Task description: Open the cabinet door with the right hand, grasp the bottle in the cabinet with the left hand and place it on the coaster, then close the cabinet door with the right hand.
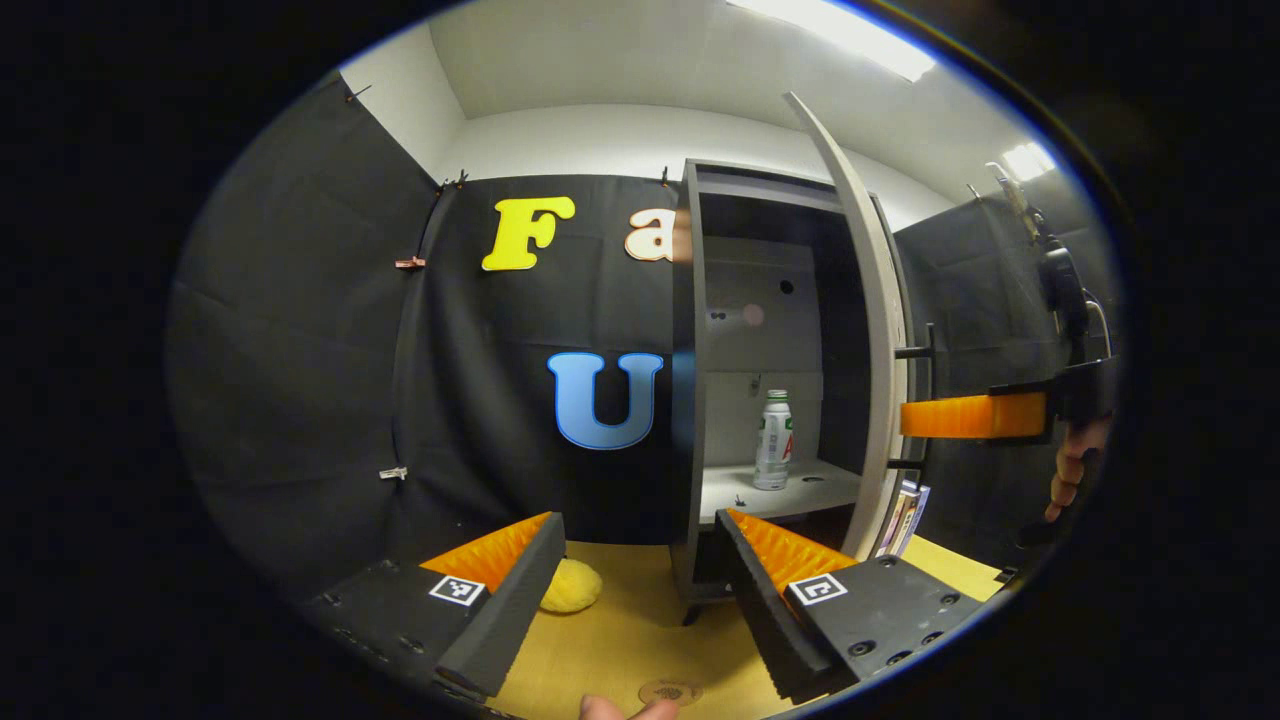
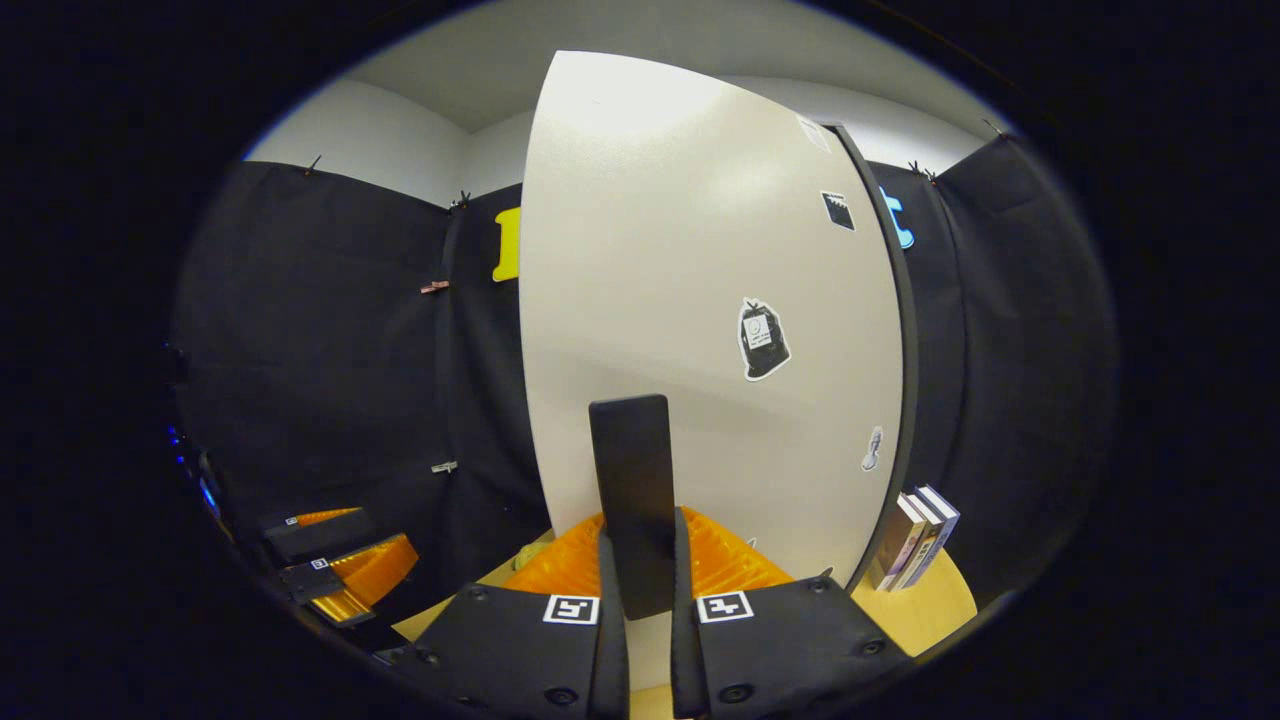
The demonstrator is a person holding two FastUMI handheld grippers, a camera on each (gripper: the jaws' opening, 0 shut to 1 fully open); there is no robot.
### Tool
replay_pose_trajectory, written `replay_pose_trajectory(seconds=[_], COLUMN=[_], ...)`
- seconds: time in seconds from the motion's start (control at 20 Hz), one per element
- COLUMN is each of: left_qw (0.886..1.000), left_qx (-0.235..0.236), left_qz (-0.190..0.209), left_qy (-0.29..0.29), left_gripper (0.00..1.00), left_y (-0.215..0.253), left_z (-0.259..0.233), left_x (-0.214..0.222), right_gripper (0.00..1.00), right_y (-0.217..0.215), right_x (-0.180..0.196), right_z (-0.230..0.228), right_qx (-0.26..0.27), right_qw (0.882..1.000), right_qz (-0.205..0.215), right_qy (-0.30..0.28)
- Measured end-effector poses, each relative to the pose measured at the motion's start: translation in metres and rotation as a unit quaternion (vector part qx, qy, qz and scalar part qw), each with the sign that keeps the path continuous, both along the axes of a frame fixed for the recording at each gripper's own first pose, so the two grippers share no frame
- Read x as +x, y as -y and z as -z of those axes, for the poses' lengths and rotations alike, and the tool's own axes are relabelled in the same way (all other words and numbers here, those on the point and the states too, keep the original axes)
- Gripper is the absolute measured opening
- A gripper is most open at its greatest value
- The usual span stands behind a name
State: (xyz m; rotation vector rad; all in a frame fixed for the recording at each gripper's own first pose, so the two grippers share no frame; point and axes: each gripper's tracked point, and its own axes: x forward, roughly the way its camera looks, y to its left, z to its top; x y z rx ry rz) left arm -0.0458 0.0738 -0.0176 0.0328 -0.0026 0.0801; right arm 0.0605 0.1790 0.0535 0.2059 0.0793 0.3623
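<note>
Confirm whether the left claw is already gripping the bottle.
No, the left claw is open and short of the cabinet, with the bottle upright on its shelf.

Hidden or cut-off items:
- Coaster (image 1: 670,691): left gripper view, bottom edge; partly covered by fingertips (image 1: 630,709), themselves cut by the edge.
- Yellow fluffy object (image 1: 572,585): partly behind the left claw (image 1: 640,590); identity unclear.
- Bottle (image 1: 773,440): label too small to make out.
- Books (image 2: 918,535): right gripper view; left portion hidden behind the cabinet door (image 2: 700,300).
- Door handle (image 2: 630,500): lower end concealed between the right claw (image 2: 648,580) fingers.
- Hand (image 1: 1075,470) on the far claw: mostly cut off at the left gripper view's right edge.
</note>
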Motion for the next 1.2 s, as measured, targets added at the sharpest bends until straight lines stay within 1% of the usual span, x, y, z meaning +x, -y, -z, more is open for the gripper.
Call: replay_pose_trajectory(seconds=[0.2,0.4,0.5,0.55,0.65,0.75,0.85,1.0,1.2], left_qw=[1.000,0.999,0.999,0.998,0.997,0.996,0.995,0.994,0.992], left_qx=[-0.003,-0.005,-0.006,-0.005,-0.004,-0.005,-0.006,-0.006,-0.014], left_qz=[0.018,0.039,0.054,0.060,0.073,0.087,0.099,0.112,0.124], left_qy=[-0.004,-0.005,-0.005,-0.004,-0.004,-0.004,-0.005,-0.008,-0.012], left_gripper=[0.95,0.95,0.96,0.95,0.95,0.95,0.94,0.95,0.95], left_y=[0.019,0.040,0.055,0.062,0.074,0.088,0.102,0.119,0.138], left_z=[0.002,0.001,0.001,0.000,-0.001,-0.002,-0.001,0.002,0.004], left_x=[0.008,0.019,0.026,0.029,0.037,0.047,0.054,0.068,0.082], right_gripper=[0.20,0.20,0.20,0.20,0.20,0.21,0.23,0.22,0.23], right_y=[0.016,0.031,0.039,0.044,0.052,0.062,0.068,0.079,0.092], right_x=[-0.008,-0.016,-0.019,-0.020,-0.023,-0.021,-0.024,-0.029,-0.023], right_z=[0.001,0.000,0.001,0.002,0.001,0.003,0.011,0.014,0.015], right_qx=[-0.007,-0.001,-0.001,-0.003,-0.007,-0.008,-0.015,-0.025,-0.012], right_qw=[1.000,0.999,0.999,0.999,0.998,0.997,0.996,0.995,0.992], right_qz=[0.014,0.028,0.040,0.049,0.065,0.082,0.090,0.099,0.122], right_qy=[0.010,0.015,0.014,0.015,0.015,0.012,-0.005,-0.013,-0.020])
